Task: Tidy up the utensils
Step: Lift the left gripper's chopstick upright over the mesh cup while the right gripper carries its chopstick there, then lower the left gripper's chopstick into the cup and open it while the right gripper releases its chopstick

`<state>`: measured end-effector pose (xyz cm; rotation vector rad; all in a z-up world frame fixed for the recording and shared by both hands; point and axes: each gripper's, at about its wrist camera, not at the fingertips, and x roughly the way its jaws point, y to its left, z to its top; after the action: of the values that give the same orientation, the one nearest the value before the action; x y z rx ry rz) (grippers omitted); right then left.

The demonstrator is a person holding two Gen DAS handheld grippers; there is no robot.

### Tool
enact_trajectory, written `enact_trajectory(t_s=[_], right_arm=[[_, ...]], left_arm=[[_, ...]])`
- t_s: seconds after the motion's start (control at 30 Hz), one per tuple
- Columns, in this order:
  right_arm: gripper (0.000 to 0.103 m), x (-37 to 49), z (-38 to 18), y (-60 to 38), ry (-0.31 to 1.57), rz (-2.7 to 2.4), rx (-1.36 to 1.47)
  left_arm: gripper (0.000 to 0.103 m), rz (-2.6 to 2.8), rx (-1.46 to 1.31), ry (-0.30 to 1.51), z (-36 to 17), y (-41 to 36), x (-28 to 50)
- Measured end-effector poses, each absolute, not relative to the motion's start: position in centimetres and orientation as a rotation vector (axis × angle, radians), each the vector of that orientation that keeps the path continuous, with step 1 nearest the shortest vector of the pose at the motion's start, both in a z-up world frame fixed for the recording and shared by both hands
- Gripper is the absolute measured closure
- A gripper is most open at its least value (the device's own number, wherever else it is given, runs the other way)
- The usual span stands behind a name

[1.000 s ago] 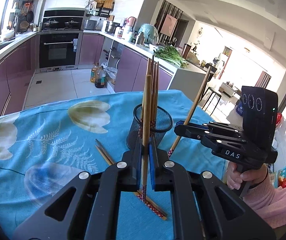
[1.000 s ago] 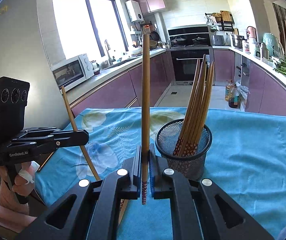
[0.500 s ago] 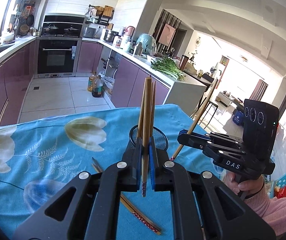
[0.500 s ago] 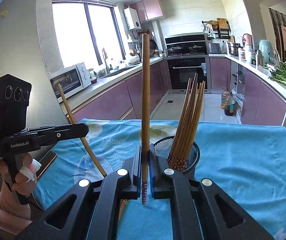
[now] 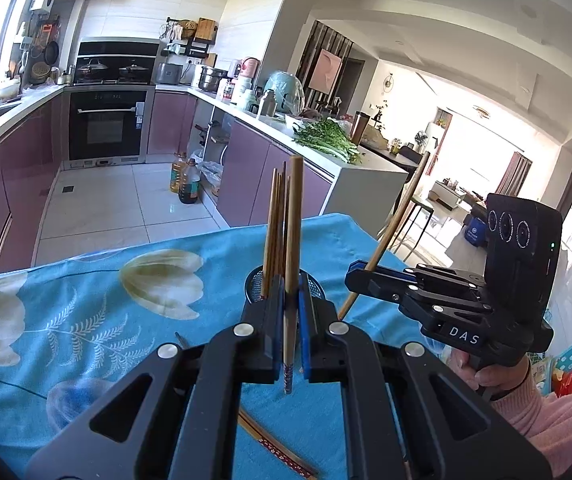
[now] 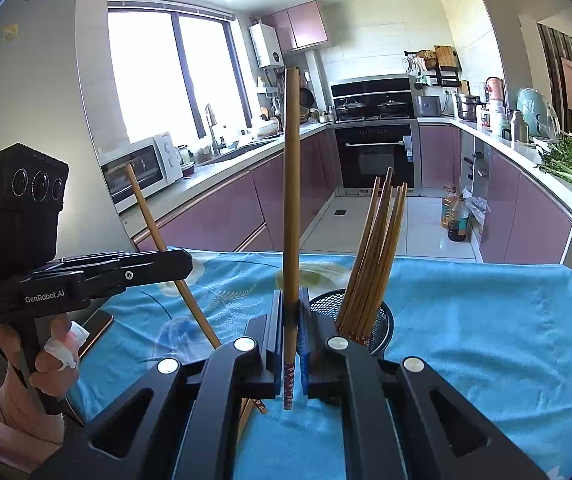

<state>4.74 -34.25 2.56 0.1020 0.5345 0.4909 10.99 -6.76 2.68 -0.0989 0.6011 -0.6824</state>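
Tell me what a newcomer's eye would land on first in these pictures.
First, each claw is shut on an upright chopstick: the left claw grips one chopstick, and the right claw grips another, patterned ends pointing down. Next comes the black mesh cup on the blue flowered tablecloth, holding a leaning bundle of chopsticks. More chopsticks lie loose on the cloth below the left claw.

bright daylight, blown-out window (image 6: 174, 80), sharp focus, fisheye-curved dark edges
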Motion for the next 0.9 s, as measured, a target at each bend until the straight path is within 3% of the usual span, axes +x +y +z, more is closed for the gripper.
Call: enact_trajectory(t_s=[0.9], right_arm=[[0.097,4.8,3.5,-34.3,0.504,0.49,0.092]], left_arm=[[0.096,-0.695,-0.063,0.559,4.6,-8.3,11.5]])
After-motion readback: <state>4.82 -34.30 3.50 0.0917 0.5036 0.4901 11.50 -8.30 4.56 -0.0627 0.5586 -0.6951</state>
